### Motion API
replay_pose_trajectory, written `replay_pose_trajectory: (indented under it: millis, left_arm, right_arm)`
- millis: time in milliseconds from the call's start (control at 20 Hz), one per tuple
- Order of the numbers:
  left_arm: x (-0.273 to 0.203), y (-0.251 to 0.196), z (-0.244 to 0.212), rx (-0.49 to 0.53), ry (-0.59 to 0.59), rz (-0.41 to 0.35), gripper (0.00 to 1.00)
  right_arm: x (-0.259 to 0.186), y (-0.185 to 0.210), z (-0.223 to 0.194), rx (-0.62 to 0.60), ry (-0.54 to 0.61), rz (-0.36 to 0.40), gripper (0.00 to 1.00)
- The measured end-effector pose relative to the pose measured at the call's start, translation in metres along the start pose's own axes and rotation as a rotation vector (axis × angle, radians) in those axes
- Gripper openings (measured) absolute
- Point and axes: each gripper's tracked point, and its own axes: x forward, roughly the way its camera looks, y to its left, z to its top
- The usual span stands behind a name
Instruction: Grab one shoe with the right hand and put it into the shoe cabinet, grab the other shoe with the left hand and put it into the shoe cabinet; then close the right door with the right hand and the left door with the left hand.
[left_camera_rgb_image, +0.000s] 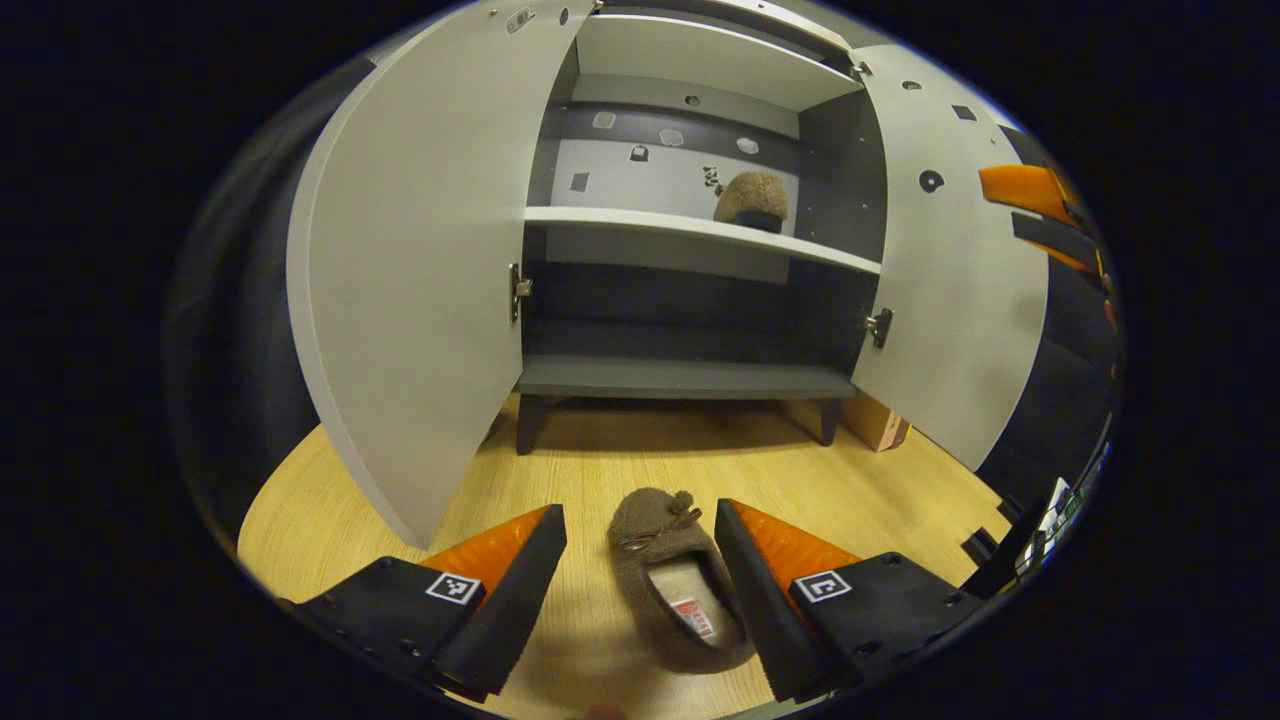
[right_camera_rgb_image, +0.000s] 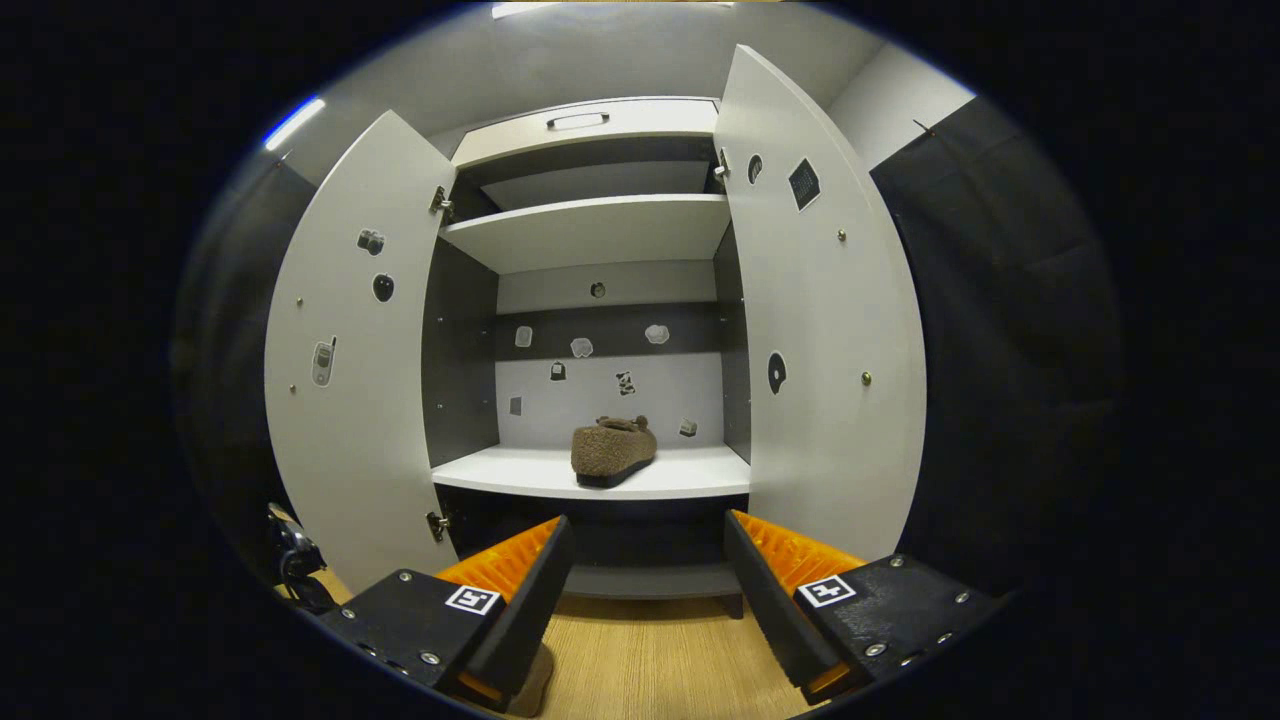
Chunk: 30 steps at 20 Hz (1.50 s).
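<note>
One shoe (right_camera_rgb_image: 613, 450) sat on the cabinet's middle shelf (right_camera_rgb_image: 660, 478); the other shoe (left_camera_rgb_image: 676, 580) lay on the floor between the spread, empty fingers of your left gripper (left_camera_rgb_image: 640, 590). Your right gripper (right_camera_rgb_image: 645, 600) was also open, holding nothing. By my reading you were halfway: second shoe ungrabbed, left door (right_camera_rgb_image: 345, 380) and right door (right_camera_rgb_image: 820, 330) wide open.

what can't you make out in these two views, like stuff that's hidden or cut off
- Left gripper view: the heel of the shoe on the floor is cut off by the lower edge, and its inner label is too small to make out.
- Left gripper view: the shoe on the shelf is small and far; its shape is unclear.
- Right gripper view: the cabinet's bottom compartment is dark and partly hidden behind the right gripper.
</note>
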Motion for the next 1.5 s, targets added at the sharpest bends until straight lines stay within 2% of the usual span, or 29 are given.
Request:
replay_pose_trajectory:
  millis: [200,350,550,650,700,750,900,950,1000,1050,1200,1300,1500]
  left_arm:
    - [0.019,0.004,-0.038,-0.005,0.080,0.022,0.98]
    - [0.028,0.000,-0.059,-0.011,0.137,0.004,0.98]
    - [0.040,0.000,-0.084,-0.072,0.225,0.009,1.00]
    - [0.046,0.004,-0.094,-0.061,0.260,0.018,0.97]
    - [0.049,0.004,-0.097,-0.061,0.280,0.015,0.94]
    - [0.051,-0.001,-0.101,-0.070,0.294,0.000,0.82]
    - [0.053,-0.010,-0.098,-0.078,0.315,-0.034,0.65]
    - [0.054,-0.008,-0.097,-0.061,0.316,-0.021,0.47]
    - [0.056,-0.001,-0.097,-0.040,0.324,0.000,0.40]
    - [0.057,0.001,-0.099,-0.042,0.356,0.010,0.17]
    - [0.061,0.003,-0.096,-0.087,0.386,0.013,0.07]
    - [0.059,-0.002,-0.097,-0.064,0.380,-0.016,0.07]
    - [0.055,-0.010,-0.087,-0.126,0.378,-0.037,0.06]
  right_arm:
    - [0.000,-0.007,-0.013,0.008,0.030,0.009,0.93]
    - [0.002,-0.012,-0.023,0.017,0.046,0.010,0.93]
    - [0.001,-0.018,-0.033,0.037,0.060,0.016,0.93]
    - [0.002,-0.022,-0.035,0.046,0.066,0.019,0.93]
    - [0.002,-0.023,-0.037,0.050,0.068,0.024,0.93]
    - [0.001,-0.025,-0.038,0.055,0.069,0.025,0.93]
    - [0.001,-0.028,-0.041,0.070,0.071,0.032,0.93]
    - [0.001,-0.029,-0.042,0.073,0.070,0.037,0.93]
    - [0.000,-0.030,-0.042,0.075,0.068,0.039,0.93]
    - [0.000,-0.031,-0.042,0.076,0.064,0.040,0.93]
    - [-0.001,-0.031,-0.043,0.081,0.058,0.046,0.92]
    - [-0.003,-0.031,-0.042,0.074,0.048,0.049,0.92]
    - [-0.004,-0.027,-0.041,0.078,0.043,0.062,0.92]
